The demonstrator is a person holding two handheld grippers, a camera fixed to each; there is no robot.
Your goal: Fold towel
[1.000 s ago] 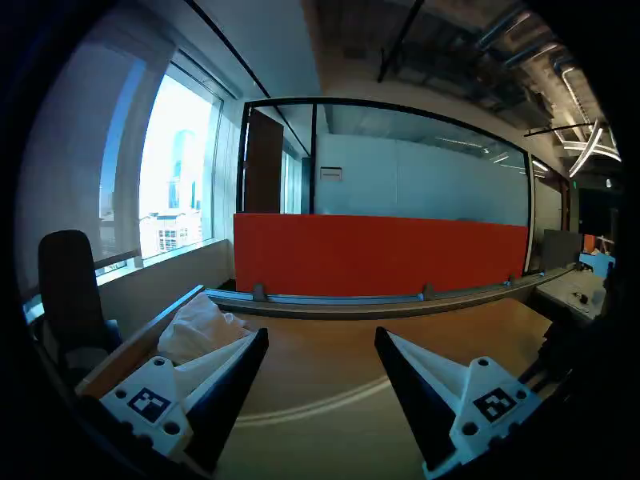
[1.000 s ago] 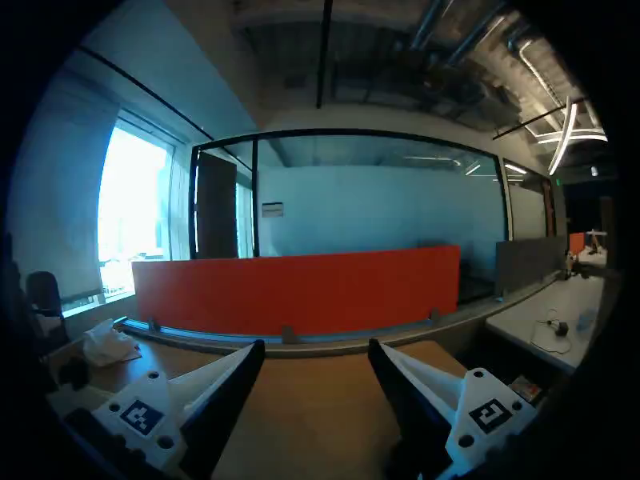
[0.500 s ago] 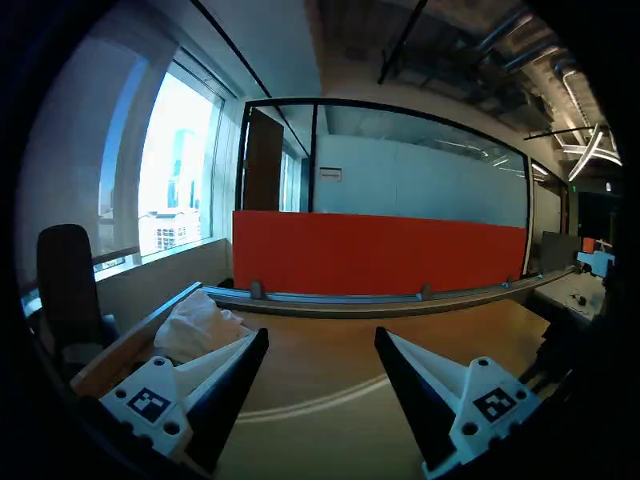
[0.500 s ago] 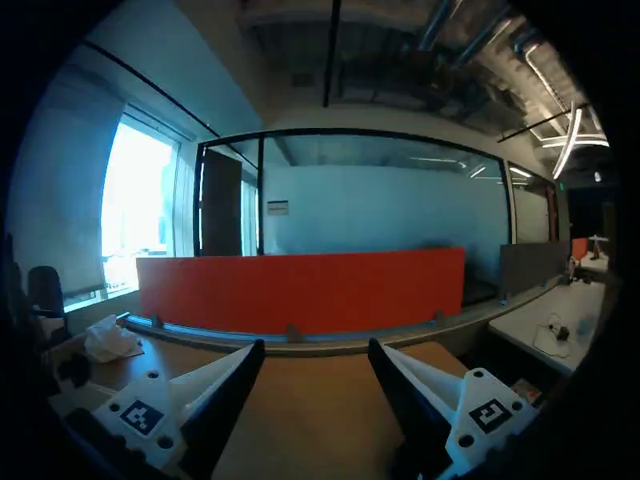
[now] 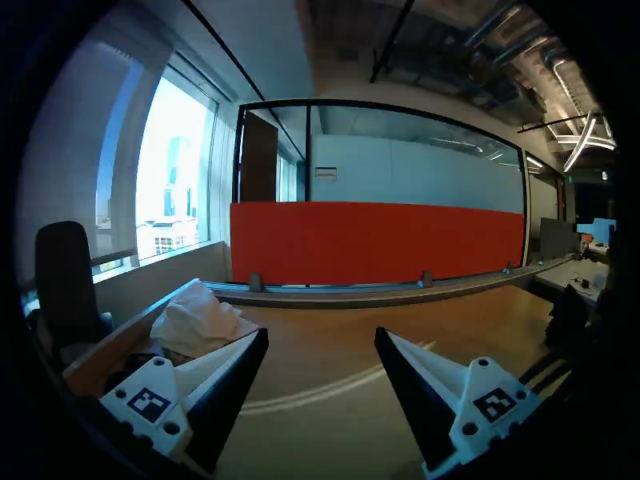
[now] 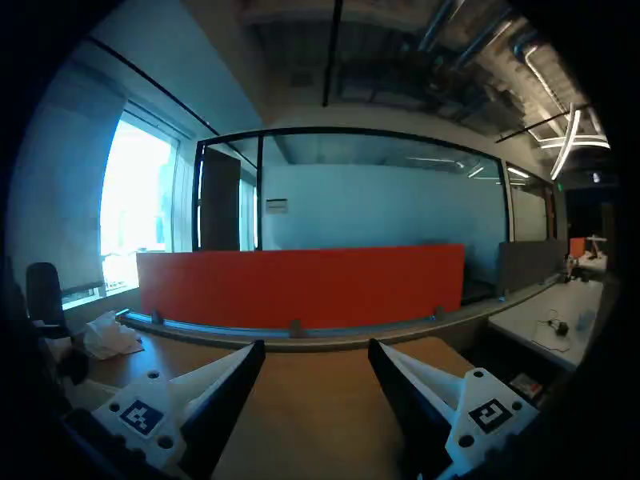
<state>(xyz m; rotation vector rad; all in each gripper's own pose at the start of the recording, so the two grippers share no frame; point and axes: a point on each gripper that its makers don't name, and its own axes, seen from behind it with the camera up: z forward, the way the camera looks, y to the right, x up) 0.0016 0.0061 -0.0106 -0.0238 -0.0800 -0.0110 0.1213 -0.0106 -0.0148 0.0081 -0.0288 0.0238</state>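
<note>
A crumpled white towel (image 5: 194,322) lies on the wooden desk (image 5: 336,368) near its far left corner, just beyond my left gripper's left finger. My left gripper (image 5: 320,376) hovers over the desk, open, with nothing between its fingers. In the right gripper view the same towel (image 6: 110,337) is small and far off at the left edge of the desk (image 6: 320,408). My right gripper (image 6: 314,384) is open too and holds nothing, well to the right of the towel.
An orange partition (image 5: 376,244) on a grey rail (image 5: 360,293) closes the desk's far edge. A black office chair (image 5: 66,288) stands at the left by the window. A neighbouring white desk (image 6: 556,316) with cables sits to the right. Dark objects (image 5: 570,316) lie at the desk's right end.
Both views have tilted and shifted slightly; the towel sits a little closer and more to the left in the left gripper view. Both grippers stay open.
</note>
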